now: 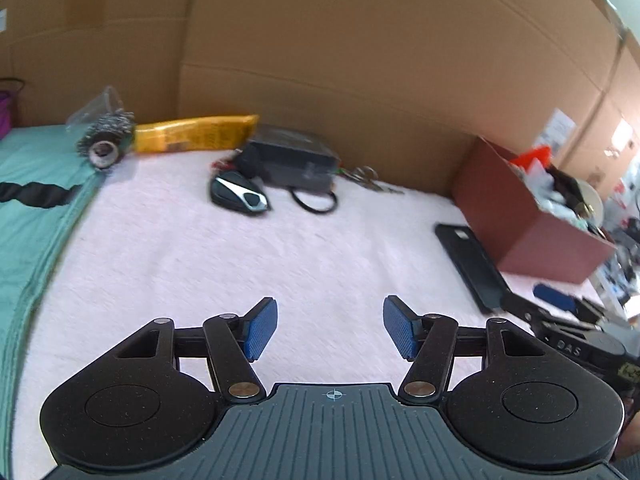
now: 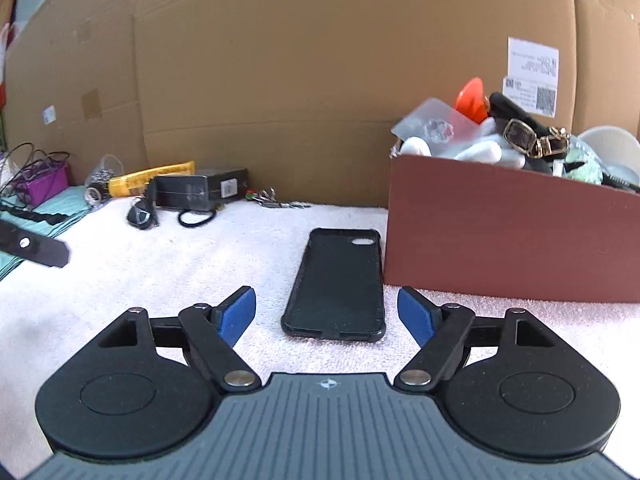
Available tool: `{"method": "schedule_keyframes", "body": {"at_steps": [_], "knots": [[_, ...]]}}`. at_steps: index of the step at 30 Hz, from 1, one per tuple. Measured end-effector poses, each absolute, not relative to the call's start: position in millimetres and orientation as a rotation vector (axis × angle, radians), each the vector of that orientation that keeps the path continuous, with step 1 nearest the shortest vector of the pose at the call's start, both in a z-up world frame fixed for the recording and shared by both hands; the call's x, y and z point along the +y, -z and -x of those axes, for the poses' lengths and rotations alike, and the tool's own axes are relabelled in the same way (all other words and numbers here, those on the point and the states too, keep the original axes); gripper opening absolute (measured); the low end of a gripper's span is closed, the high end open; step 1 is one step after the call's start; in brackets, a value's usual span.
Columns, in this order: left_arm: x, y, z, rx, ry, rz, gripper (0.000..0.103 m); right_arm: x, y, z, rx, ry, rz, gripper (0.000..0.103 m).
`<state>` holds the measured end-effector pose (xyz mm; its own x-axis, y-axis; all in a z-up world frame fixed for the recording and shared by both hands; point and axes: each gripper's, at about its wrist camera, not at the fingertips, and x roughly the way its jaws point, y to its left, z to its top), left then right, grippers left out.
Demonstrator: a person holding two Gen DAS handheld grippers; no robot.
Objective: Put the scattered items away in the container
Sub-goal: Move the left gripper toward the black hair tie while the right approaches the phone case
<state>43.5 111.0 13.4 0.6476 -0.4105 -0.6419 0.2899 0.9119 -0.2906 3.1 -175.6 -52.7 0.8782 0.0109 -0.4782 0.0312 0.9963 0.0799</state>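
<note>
A black phone case (image 2: 338, 284) lies flat on the white towel, just left of the dark red box (image 2: 508, 236), which is piled with items. My right gripper (image 2: 326, 314) is open and empty, its tips straddling the case's near end. My left gripper (image 1: 330, 330) is open and empty over bare towel. In the left wrist view the case (image 1: 470, 258) and the box (image 1: 516, 216) lie at the right. A black mouse (image 1: 238, 194), a black box with a cord (image 1: 290, 158), keys (image 1: 366, 178), a yellow packet (image 1: 196, 134) and a wire brush (image 1: 106, 142) lie at the back.
A cardboard wall (image 2: 280, 80) closes off the back. A teal cloth (image 1: 28, 216) covers the left side, with a black strap (image 1: 32, 194) on it. A purple basket (image 2: 42, 184) with wires stands far left. The other gripper (image 1: 576, 332) shows at the right edge.
</note>
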Motion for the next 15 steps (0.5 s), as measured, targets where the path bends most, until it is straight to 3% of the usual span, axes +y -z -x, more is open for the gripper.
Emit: {"method": "schedule_keyframes", "body": {"at_steps": [15], "knots": [[129.3, -11.3, -153.9, 0.835, 0.318, 0.359, 0.074, -189.6, 55.7, -19.1, 0.508, 0.015, -0.165, 0.081]]}}
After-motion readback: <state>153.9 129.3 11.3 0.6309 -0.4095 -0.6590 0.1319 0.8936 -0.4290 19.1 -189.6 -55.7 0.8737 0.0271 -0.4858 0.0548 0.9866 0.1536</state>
